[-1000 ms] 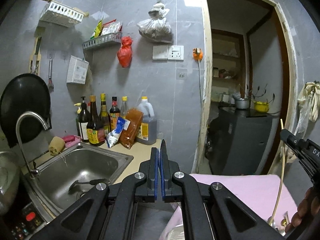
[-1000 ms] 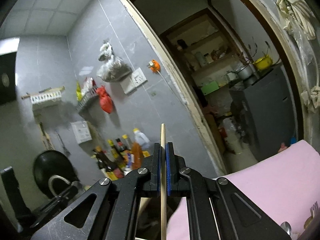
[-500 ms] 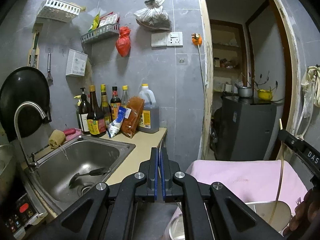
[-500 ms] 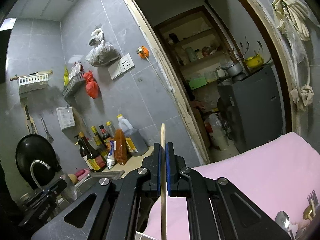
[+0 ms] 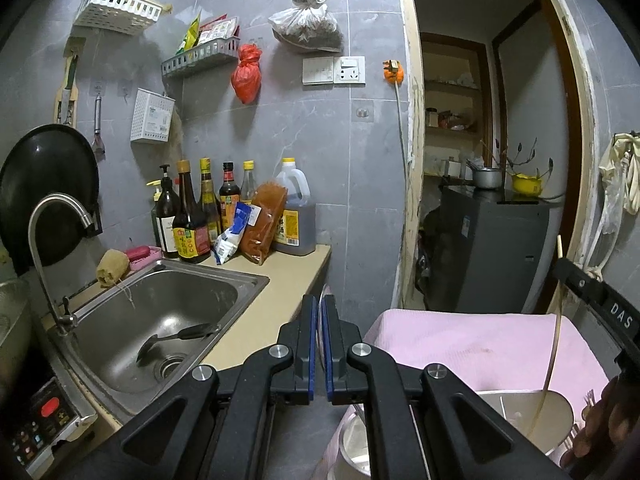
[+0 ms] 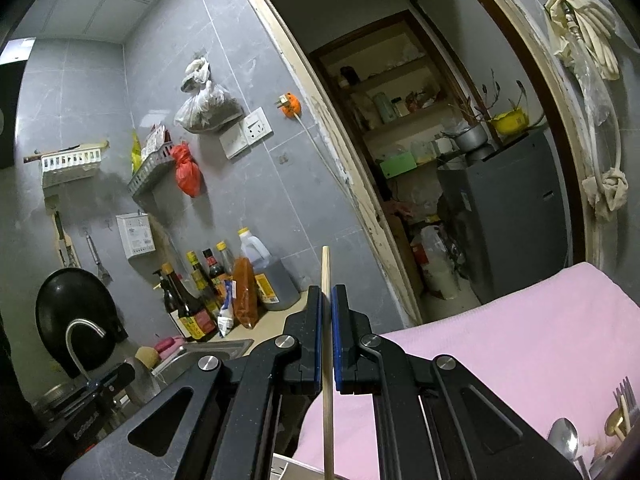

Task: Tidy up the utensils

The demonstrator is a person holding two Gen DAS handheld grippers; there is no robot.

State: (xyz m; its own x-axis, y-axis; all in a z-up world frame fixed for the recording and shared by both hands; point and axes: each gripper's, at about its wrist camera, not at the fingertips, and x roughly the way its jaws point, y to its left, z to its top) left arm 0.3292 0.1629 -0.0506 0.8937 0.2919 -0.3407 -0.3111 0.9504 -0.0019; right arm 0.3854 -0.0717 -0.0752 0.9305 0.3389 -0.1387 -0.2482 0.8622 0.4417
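- Comparing with a second ago, we see both views tipped lower: the steel bowl (image 5: pixel 520 420) now shows fully at the left view's bottom, and more pink cloth (image 6: pixel 520 340) fills the right view.
- Our right gripper (image 6: pixel 327 320) keeps pinching a pale wooden chopstick (image 6: pixel 328 380) between its blue pads; the stick stands upright, its lower end cut off by the frame.
- Our left gripper (image 5: pixel 319 340) has its jaws pressed together, holding nothing.
- In the left view the chopstick's foot sinks into the bowl, bent by the lens.
- A spoon (image 6: pixel 563 436) and fork tines (image 6: pixel 624 396) lie at the right edge, partly cut off.
- Beyond, a spatula (image 5: pixel 176 340) rests in the dull steel sink (image 5: pixel 248 280), before glossy bottles (image 5: pixel 192 216).
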